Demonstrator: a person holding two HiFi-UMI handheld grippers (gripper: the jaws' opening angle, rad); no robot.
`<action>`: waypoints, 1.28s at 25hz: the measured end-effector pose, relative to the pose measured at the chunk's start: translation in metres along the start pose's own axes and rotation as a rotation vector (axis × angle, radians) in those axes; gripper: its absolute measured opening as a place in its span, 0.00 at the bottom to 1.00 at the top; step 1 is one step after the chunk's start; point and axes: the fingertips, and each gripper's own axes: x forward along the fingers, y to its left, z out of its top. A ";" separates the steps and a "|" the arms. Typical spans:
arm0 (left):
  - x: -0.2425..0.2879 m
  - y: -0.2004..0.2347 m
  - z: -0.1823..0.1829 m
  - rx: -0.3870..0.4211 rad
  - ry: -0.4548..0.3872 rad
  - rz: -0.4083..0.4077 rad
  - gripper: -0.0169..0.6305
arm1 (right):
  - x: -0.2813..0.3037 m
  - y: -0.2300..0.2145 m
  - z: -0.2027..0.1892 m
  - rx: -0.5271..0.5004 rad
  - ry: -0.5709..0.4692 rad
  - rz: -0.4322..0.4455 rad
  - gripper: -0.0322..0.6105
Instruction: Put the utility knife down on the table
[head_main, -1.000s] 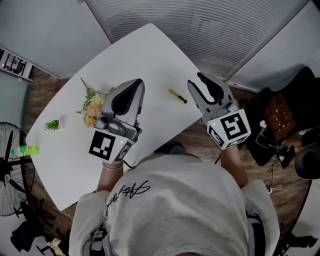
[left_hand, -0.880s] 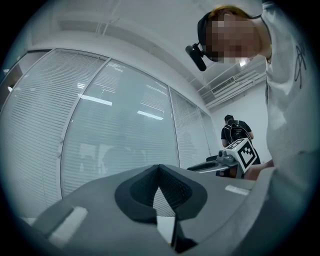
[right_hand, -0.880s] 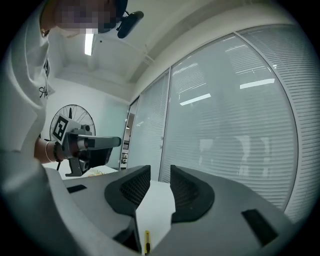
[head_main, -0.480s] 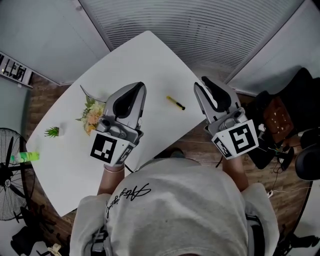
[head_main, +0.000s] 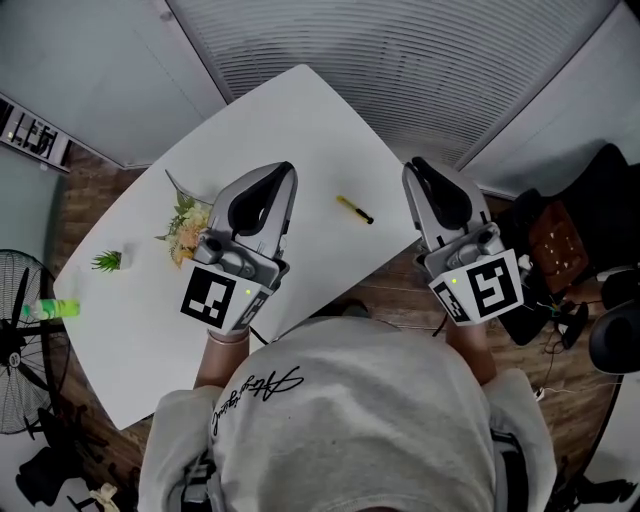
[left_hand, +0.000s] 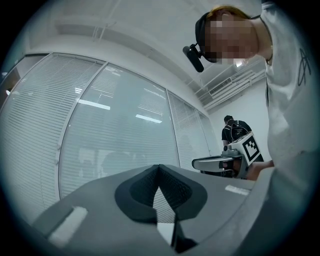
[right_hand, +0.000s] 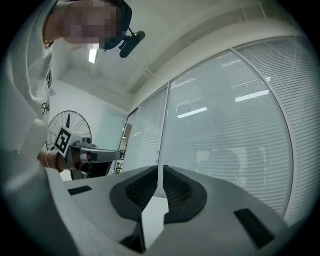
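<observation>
The utility knife (head_main: 354, 209), yellow with a black end, lies flat on the white table (head_main: 290, 110), between the two grippers and touched by neither. My left gripper (head_main: 286, 172) hovers over the table to the knife's left, its jaws shut with nothing in them; in the left gripper view its tips (left_hand: 159, 166) meet. My right gripper (head_main: 414, 166) is held above the table's right edge, to the right of the knife. Its jaws are closing, with only a thin slit left between the tips (right_hand: 160, 168) and nothing between them.
A bunch of flowers (head_main: 188, 222) lies on the table under the left gripper, with a small green plant (head_main: 106, 261) further left. A green bottle (head_main: 45, 309) and a fan (head_main: 20, 370) stand beyond the table's left edge. Dark chairs and bags (head_main: 570, 240) crowd the floor at right.
The right gripper's jaws went from wide open to nearly closed while it drew away to the right, off the knife. The knife stays on the table. The left gripper barely moved.
</observation>
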 end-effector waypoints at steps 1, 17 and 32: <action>-0.001 0.000 0.000 0.005 0.001 -0.003 0.01 | 0.000 0.000 0.001 -0.001 -0.003 0.000 0.10; -0.004 0.000 0.009 -0.013 -0.013 0.003 0.01 | -0.003 0.001 0.013 -0.003 -0.043 -0.012 0.05; -0.009 0.003 0.005 -0.001 -0.012 0.021 0.01 | -0.006 0.001 0.019 -0.005 -0.065 -0.031 0.05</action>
